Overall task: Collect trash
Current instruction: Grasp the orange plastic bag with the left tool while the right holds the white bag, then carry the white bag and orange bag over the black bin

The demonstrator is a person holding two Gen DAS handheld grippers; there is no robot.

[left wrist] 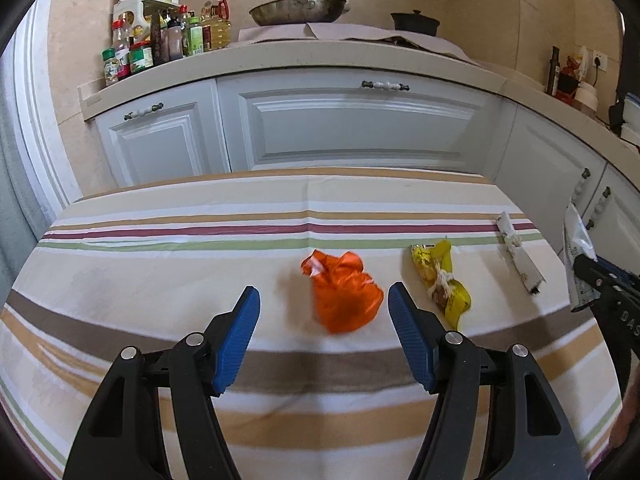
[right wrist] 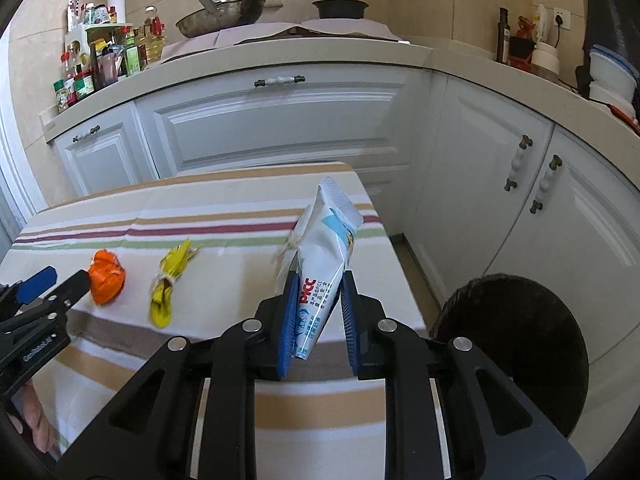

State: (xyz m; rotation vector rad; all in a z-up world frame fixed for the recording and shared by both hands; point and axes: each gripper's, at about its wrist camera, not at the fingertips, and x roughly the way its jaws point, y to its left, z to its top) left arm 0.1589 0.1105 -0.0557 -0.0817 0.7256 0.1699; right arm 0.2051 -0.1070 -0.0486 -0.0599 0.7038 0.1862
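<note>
A crumpled orange wrapper (left wrist: 344, 296) lies on the striped tablecloth (left wrist: 160, 264), just ahead of my open left gripper (left wrist: 324, 300) and between its blue pads. A yellow wrapper (left wrist: 440, 280) lies to its right, and a grey-white wrapper (left wrist: 518, 254) lies near the table's right edge. My right gripper (right wrist: 320, 284) is shut on a white pouch with red print (right wrist: 326, 256), held upright over the table's right edge. The orange wrapper (right wrist: 106, 282) and yellow wrapper (right wrist: 168, 280) show at left in the right wrist view. The right gripper and pouch (left wrist: 578, 256) show at the far right in the left wrist view.
A dark round bin (right wrist: 516, 352) stands on the floor right of the table. White kitchen cabinets (left wrist: 340, 128) run behind and to the right, with a counter carrying bottles (left wrist: 160, 40), a wok (left wrist: 298, 8) and a pot (left wrist: 416, 20).
</note>
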